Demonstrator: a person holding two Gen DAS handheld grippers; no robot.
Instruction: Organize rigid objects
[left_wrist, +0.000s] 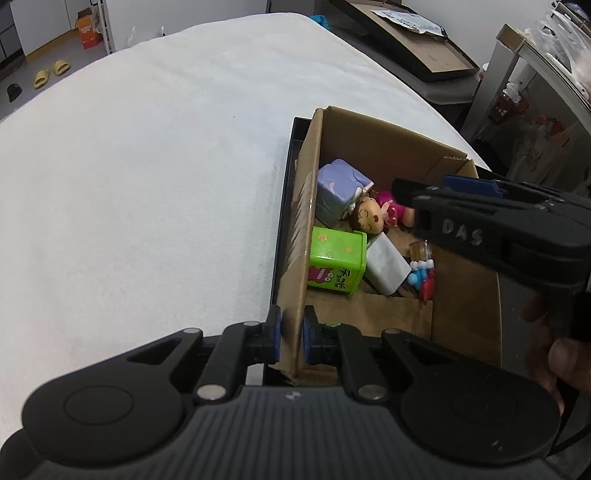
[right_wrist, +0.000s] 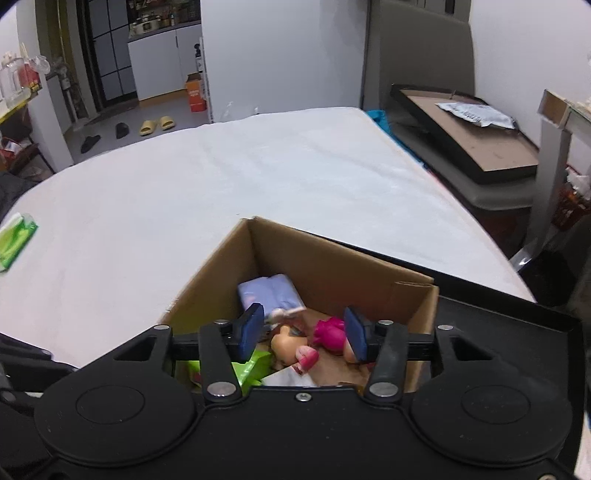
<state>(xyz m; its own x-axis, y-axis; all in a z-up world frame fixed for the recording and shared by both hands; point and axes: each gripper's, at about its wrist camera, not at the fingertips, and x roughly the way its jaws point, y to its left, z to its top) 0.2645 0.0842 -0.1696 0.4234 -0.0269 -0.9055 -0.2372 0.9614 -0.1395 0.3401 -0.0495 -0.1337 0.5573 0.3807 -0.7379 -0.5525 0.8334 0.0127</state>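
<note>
A brown cardboard box (left_wrist: 373, 147) stands on a black tray (left_wrist: 286, 177) on the white table. It holds a purple toy block (left_wrist: 340, 190), a doll in pink (left_wrist: 376, 214), a green toy box (left_wrist: 338, 262), a white block (left_wrist: 388, 267) and a small blue and red figure (left_wrist: 423, 278). My left gripper (left_wrist: 291, 332) is shut on the box's near left wall. My right gripper (right_wrist: 303, 332) is open above the box, over the doll (right_wrist: 328, 332) and beside the purple block (right_wrist: 267, 290). It also shows in the left wrist view (left_wrist: 443, 199).
A green tissue pack (right_wrist: 14, 240) lies at the table's left edge. A large brown board on a black frame (right_wrist: 469, 136) stands beyond the table's right side. Slippers (right_wrist: 157, 125) and an orange carton (right_wrist: 195, 94) are on the floor beyond.
</note>
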